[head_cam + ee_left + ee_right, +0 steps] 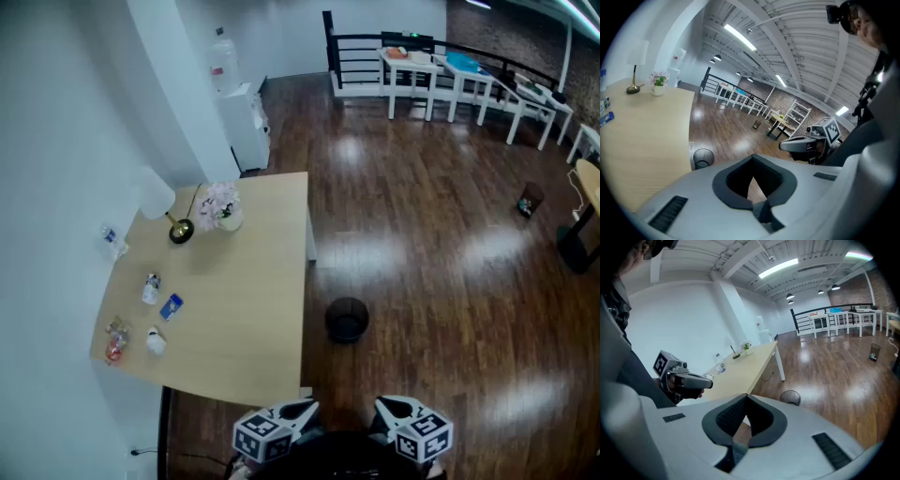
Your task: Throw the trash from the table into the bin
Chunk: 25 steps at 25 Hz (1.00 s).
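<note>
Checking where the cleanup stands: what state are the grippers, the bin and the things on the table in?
Left gripper: shut, empty.
Right gripper: shut, empty.
Bin: upright on the floor beside the table.
Blue packet: lying flat on the table.
Red wrapper: crumpled, on the table.
Vase: upright on the table.

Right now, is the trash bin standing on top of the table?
No, the black bin stands on the wooden floor beside the table, not on it.
</note>
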Available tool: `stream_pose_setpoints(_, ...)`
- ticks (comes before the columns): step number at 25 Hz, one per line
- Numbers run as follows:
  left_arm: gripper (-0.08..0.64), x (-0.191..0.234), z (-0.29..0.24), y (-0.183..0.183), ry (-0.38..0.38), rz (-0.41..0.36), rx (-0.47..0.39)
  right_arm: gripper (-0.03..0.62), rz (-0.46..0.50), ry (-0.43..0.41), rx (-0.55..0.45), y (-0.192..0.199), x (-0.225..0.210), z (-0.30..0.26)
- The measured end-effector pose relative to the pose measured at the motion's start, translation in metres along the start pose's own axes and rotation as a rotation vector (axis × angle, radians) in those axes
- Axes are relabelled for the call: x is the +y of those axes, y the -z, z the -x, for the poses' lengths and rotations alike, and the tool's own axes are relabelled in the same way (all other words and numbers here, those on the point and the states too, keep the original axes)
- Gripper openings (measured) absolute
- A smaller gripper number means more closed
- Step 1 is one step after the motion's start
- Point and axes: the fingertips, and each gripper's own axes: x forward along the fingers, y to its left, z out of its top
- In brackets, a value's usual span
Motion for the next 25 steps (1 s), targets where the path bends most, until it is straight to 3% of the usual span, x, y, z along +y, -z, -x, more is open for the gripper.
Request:
stream_pose_setpoints(6,0.002,0.049,0.025,-0.007,0.018,-0.039,0.036,0.006,0.053,-0.042,0.033,-0.019,0.054,-0.067)
stream_pose_setpoints(12,0.002,0.064,0.026,-0.011,-0.007,-0.002,0.049,0.006,0.071,-0.073,0.07,-0.023,0.051,-0.094)
stream_pose_setpoints(18,0.003,0.091,0.057,-0.019,-0.142,0.041,0.078,0.006,0.042,-0.165,0.07,-0.054,0.066,-0.117)
stream_pose_setpoints(21,0.003,0.116,0.071,-0.019,-0.215,0.105,0.057,0.006,0.082,-0.211,0.081,-0.065,0.073,-0.138)
stream_pose_setpoints(25,0.003,0.149,0.097,-0.016,-0.265,0.13,0.036,0.006,0.151,-0.271,0.073,-0.078,0.112,-0.166)
